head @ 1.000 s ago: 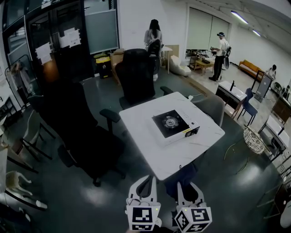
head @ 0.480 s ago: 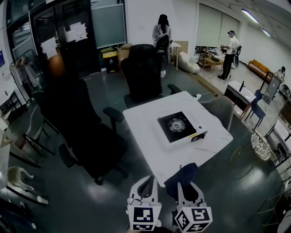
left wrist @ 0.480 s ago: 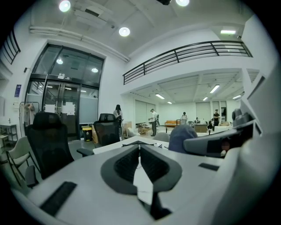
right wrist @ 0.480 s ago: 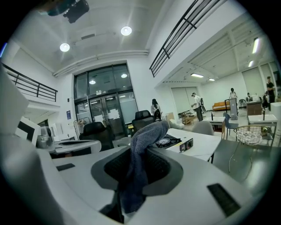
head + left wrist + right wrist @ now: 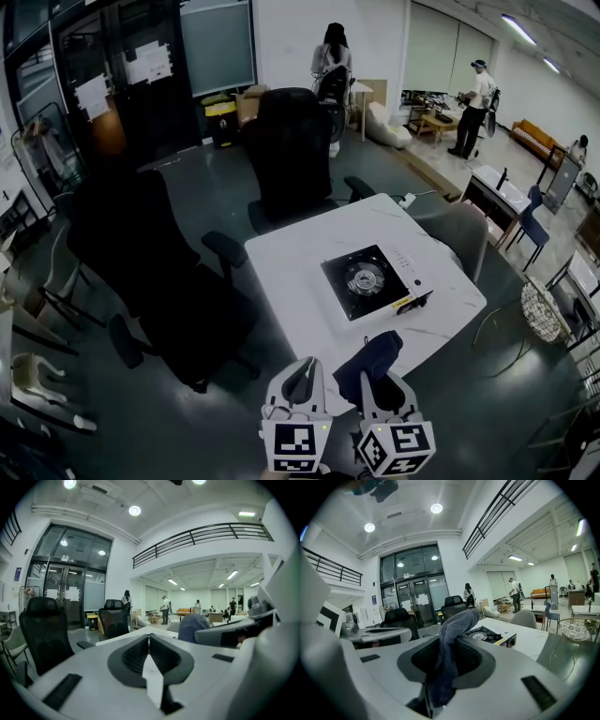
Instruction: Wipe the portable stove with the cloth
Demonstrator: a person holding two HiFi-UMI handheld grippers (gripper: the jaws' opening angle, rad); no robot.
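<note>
Down at the bottom of the head view, both grippers are held side by side just short of the near edge of the white table. The left gripper has its jaws pressed together with nothing between them, as its own view shows. The right gripper is clamped on a dark blue cloth. In the right gripper view the cloth runs up between the jaws and flops over at the top. From the left gripper view the same cloth shows as a rounded lump just to the right.

The portable stove sits flat on the right half of the table, apart from both grippers. It has a black top with a round burner at the centre and a white body, and a yellow patch shows on its near side. The right gripper view catches it beyond the cloth.

A black office chair stands at the table's far side and another to its left. A person stands further back.
</note>
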